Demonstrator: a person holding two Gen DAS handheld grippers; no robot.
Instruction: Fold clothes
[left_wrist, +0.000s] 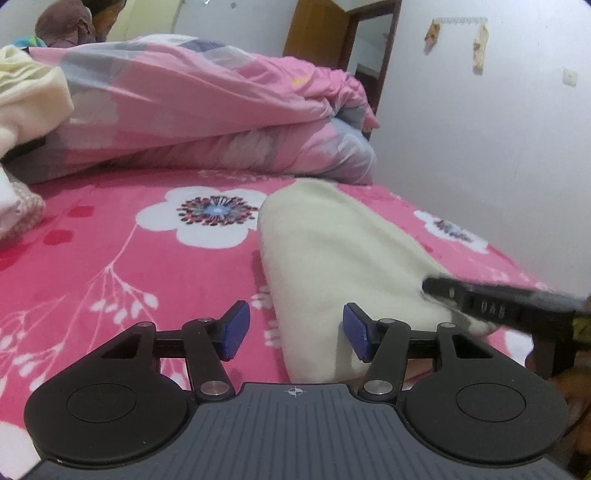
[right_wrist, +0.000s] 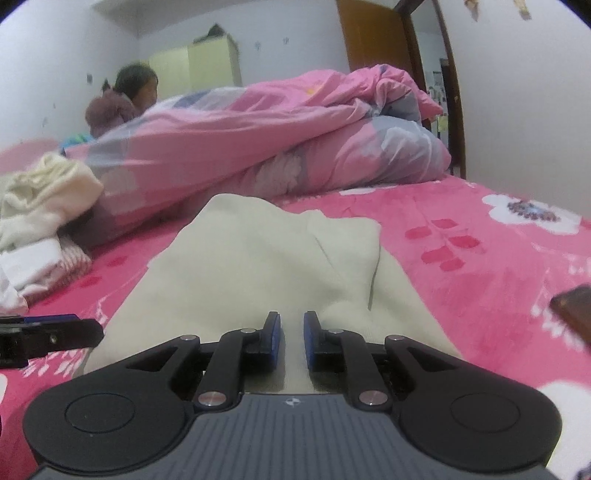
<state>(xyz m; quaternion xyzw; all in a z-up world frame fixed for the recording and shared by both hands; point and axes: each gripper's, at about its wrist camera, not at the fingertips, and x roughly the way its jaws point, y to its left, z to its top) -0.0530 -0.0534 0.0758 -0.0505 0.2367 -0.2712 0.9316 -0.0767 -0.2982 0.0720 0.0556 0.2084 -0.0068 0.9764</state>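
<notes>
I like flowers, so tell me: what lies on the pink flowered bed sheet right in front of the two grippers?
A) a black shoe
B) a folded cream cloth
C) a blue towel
B: the folded cream cloth lies flat on the pink flowered bed sheet.

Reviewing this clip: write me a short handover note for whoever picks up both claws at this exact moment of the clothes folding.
Left claw: open, empty, at the near left edge of the cream garment.
Right claw: jaws narrowed to a small gap over the garment's near edge; no cloth visibly pinched between them.
Garment: lies on the pink floral bedsheet, already doubled over with a folded flap on its far right part.
Unfolded pile of pale clothes waits at the left, beside the rolled pink duvet.
Done: first folds on the cream piece.
Left: probably one more fold, set it aside, then the pile.
</notes>
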